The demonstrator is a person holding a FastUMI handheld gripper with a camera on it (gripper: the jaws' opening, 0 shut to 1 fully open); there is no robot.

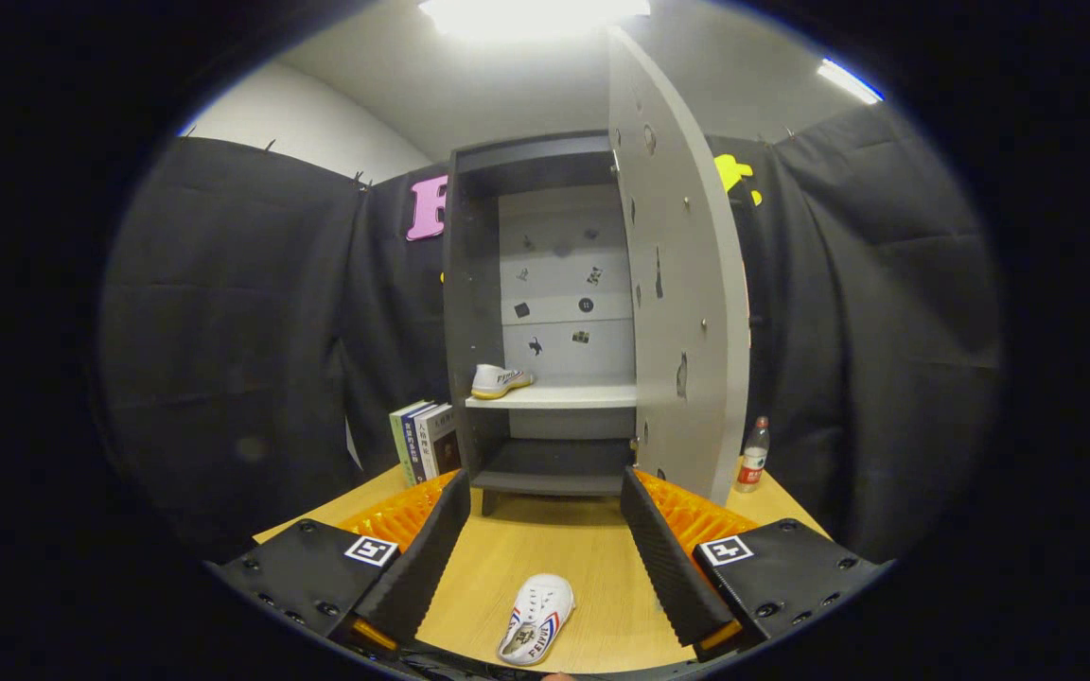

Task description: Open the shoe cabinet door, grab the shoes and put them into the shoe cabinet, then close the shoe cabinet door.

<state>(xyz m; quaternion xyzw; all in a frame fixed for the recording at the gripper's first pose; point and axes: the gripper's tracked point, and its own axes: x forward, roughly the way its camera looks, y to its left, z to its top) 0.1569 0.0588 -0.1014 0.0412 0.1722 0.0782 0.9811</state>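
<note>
— Right under my tool (545, 558) lies the second shoe (536, 617), flat on the worktop (554, 539) with its sole down, between the two fingers and touching neither. The tool is spread wide and holds nothing.

— And the shoe cabinet (545, 322)?

— Straight ahead of that shoe, beyond the fingertips. Its door (682, 284) already hangs open, swung out to the right of the opening. One shoe (500, 380) sits on the middle shelf (554, 397), at the left end; the rest of that shelf, to the right of it, is bare.

— How will the one on the worktop handle?

— Light, I'd judge — a canvas sneaker, soft on top and stiffer at the rubber sole. Squeeze the upper alone and it would likely fold and slip. I'd close across the sides at mid-length, low near the sole, where it should hold its shape.

— Anything in the way?

— Some books (427, 440) stand just left of the cabinet and a bottle (752, 456) stands right of the door, both well apart from the shoe. The door's edge is what I'd watch on the way in.
</note>
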